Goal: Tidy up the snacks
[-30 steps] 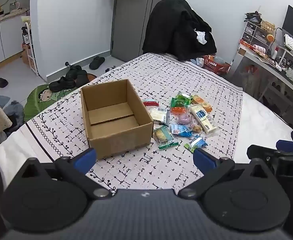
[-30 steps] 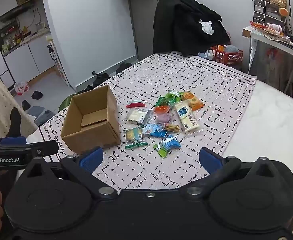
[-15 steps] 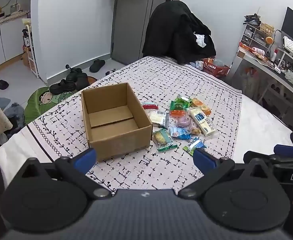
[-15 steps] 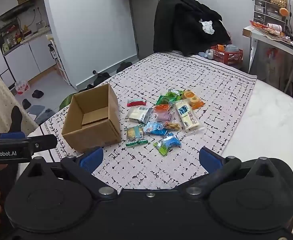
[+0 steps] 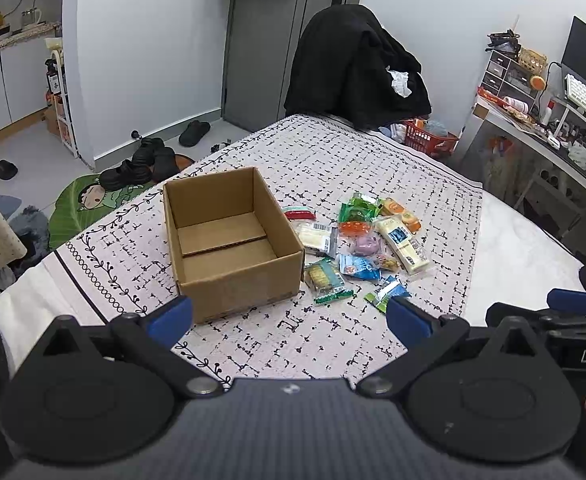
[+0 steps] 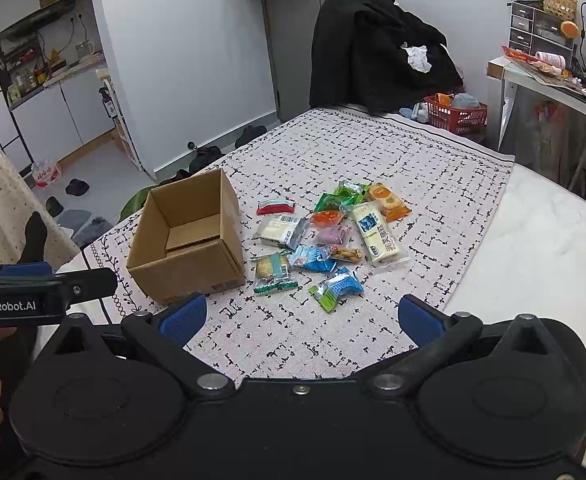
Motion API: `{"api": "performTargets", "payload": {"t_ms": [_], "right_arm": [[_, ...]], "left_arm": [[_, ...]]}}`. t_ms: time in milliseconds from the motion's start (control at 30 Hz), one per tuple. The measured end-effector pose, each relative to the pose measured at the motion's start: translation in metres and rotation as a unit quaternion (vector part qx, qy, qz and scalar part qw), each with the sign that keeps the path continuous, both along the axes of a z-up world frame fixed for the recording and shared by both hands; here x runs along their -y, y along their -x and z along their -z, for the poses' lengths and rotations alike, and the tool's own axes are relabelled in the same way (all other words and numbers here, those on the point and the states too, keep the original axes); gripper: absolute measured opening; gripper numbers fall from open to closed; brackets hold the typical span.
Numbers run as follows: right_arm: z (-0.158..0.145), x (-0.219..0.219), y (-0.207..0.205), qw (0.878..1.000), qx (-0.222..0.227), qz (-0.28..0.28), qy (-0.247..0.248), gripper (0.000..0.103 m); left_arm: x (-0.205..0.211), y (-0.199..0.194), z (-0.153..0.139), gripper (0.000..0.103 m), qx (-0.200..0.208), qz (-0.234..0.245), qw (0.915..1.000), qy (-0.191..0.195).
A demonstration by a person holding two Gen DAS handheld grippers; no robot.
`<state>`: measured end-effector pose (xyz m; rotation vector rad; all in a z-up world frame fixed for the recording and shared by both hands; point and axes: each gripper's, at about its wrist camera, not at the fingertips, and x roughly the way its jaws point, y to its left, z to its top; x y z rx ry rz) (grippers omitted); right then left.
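One cardboard box (image 5: 229, 240); about eleven snack packets (image 6: 325, 232) beside it; both grippers' fingers (image 5: 169, 315) wide, holding nothing.

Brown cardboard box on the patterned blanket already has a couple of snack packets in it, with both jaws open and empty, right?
Not quite: the brown cardboard box is empty, as the left wrist view shows. The snack packets all lie beside it on the patterned blanket. Both jaws are open and empty.
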<state>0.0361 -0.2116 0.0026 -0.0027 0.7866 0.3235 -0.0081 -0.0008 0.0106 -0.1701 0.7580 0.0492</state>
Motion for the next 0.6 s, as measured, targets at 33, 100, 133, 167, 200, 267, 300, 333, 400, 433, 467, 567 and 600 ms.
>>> {"api": "performTargets", "payload": {"t_ms": [33,100,133,167,200,267,300,333,400,433,467,567,600], "right_arm": [[-0.0004,-0.0003,0.0001,1.000,0.001,0.000,0.001,0.103],[-0.0008,0.0002,-0.0005,1.000,0.001,0.000,0.001,0.103],[-0.0007,-0.0001,-0.0004,1.000,0.001,-0.001,0.001,0.103],[-0.0007,-0.0001,-0.0002,1.000,0.001,-0.001,0.001,0.103],[-0.0007,-0.0005,-0.0006,1.000,0.000,-0.002,0.001,0.103],[-0.0009,-0.0010,-0.0010,1.000,0.000,-0.002,0.002,0.103],[-0.0009,-0.0010,-0.0012,1.000,0.000,-0.002,0.002,0.103],[-0.0009,-0.0010,-0.0012,1.000,0.000,-0.001,0.002,0.103],[-0.0008,-0.0011,-0.0004,1.000,0.003,0.002,0.003,0.103],[-0.0009,-0.0014,-0.0004,1.000,0.004,0.002,0.003,0.103],[-0.0008,-0.0014,-0.0003,1.000,0.004,0.001,0.003,0.103],[-0.0012,-0.0015,-0.0004,1.000,0.004,0.002,0.003,0.103],[-0.0013,-0.0007,-0.0005,1.000,0.004,0.002,0.003,0.103]], "left_arm": [[0.0000,0.0004,-0.0001,0.103,0.000,0.000,1.0000,0.000],[0.0000,0.0003,-0.0003,0.103,0.000,0.000,1.0000,0.000],[0.0000,0.0004,-0.0001,0.103,0.000,-0.001,1.0000,0.000],[0.0001,0.0004,-0.0001,0.103,0.000,-0.001,1.0000,0.000],[0.0002,0.0004,-0.0006,0.103,0.000,-0.001,1.0000,0.001],[-0.0001,0.0009,-0.0003,0.103,0.001,-0.001,1.0000,0.000],[-0.0001,0.0011,-0.0006,0.103,0.001,-0.001,1.0000,0.001],[0.0001,0.0012,-0.0010,0.103,0.001,-0.001,1.0000,0.001],[-0.0001,0.0017,-0.0008,0.103,0.001,0.000,1.0000,0.001],[-0.0004,0.0022,-0.0008,0.103,0.002,0.000,1.0000,0.001],[-0.0004,0.0021,-0.0008,0.103,0.001,-0.001,1.0000,0.001],[-0.0002,0.0025,-0.0004,0.103,0.002,-0.001,1.0000,0.001],[0.0001,0.0029,-0.0011,0.103,0.002,0.000,1.0000,0.000]]}}
